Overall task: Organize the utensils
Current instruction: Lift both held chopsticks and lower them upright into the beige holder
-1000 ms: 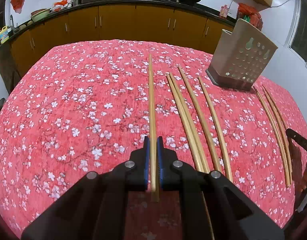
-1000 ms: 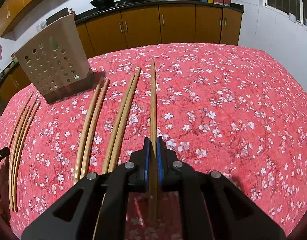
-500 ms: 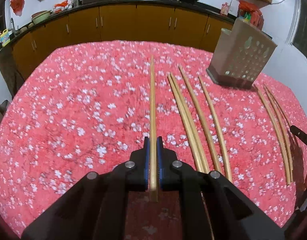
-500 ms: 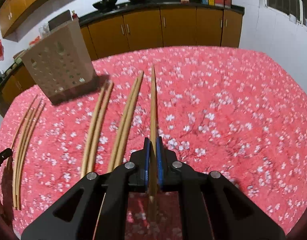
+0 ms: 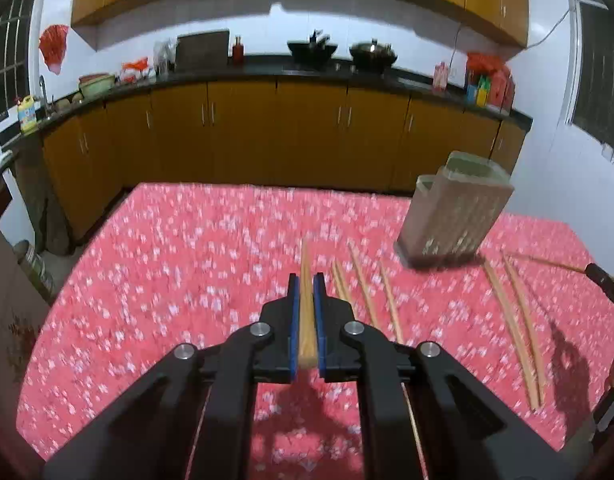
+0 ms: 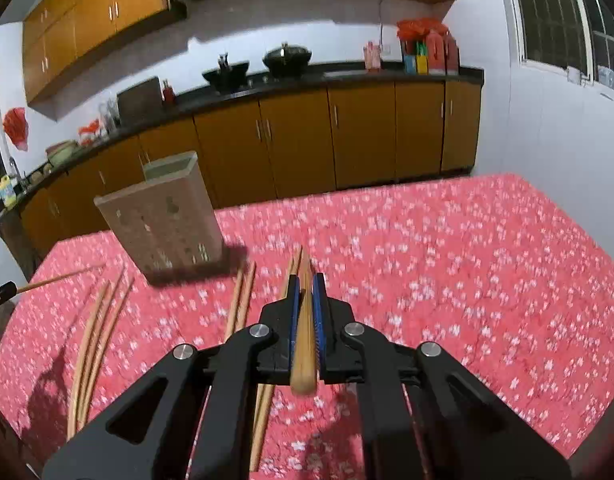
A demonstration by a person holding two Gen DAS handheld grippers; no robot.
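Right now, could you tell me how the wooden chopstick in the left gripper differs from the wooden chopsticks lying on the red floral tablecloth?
The clamped wooden chopstick sits between the left gripper pads; the loose wooden chopsticks lie on the red floral tablecloth. It is single; they lie in groups. All are slim, pale wood, pointing roughly away from the camera.

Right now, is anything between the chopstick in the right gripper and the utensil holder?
Nothing visible blocks it. The right gripper is shut on a chopstick, lifted off the tablecloth. The utensil holder stands ahead to the left with its top open; loose chopsticks lie flat below the path.
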